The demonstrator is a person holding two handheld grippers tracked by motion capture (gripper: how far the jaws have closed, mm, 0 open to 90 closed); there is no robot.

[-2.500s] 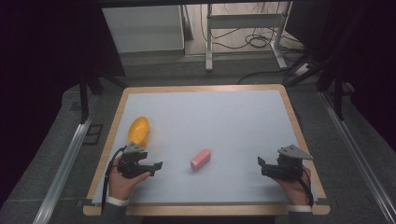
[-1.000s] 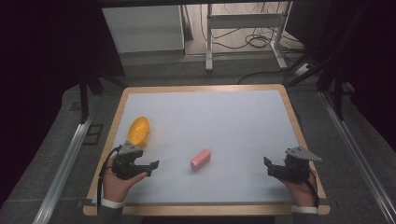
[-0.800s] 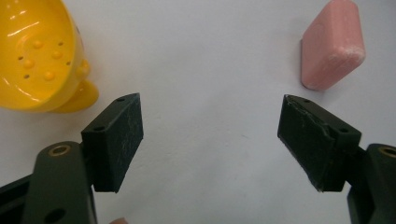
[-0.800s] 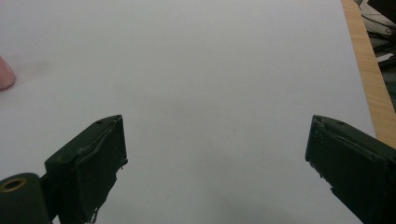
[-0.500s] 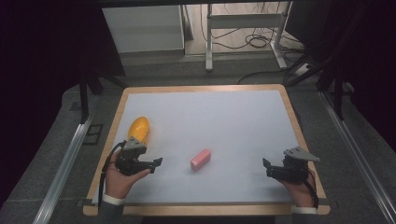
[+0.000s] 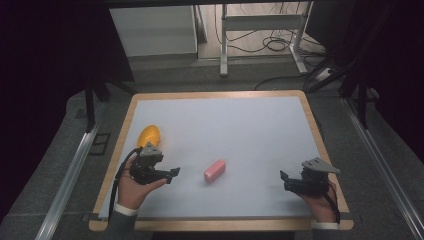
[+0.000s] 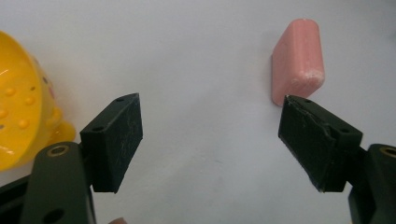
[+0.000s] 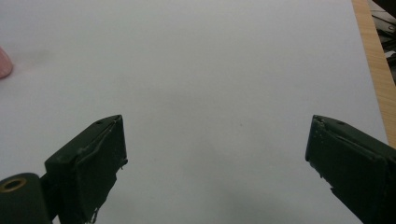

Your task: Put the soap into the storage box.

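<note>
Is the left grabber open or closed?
Open. In the left gripper view, the left gripper's two black jaws stand wide apart over bare white table, holding nothing; the pink block lies just beyond.

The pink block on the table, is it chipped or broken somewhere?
Slightly. The pink block has a whitish, scuffed patch at its near end in the left gripper view, like wear. It lies flat, untouched, ahead of the open left gripper. The yellow toy looks intact.

Even, soft overhead light brightens the white table (image 6: 250, 125) (surroundings fall dark); close views look slightly soft.
</note>
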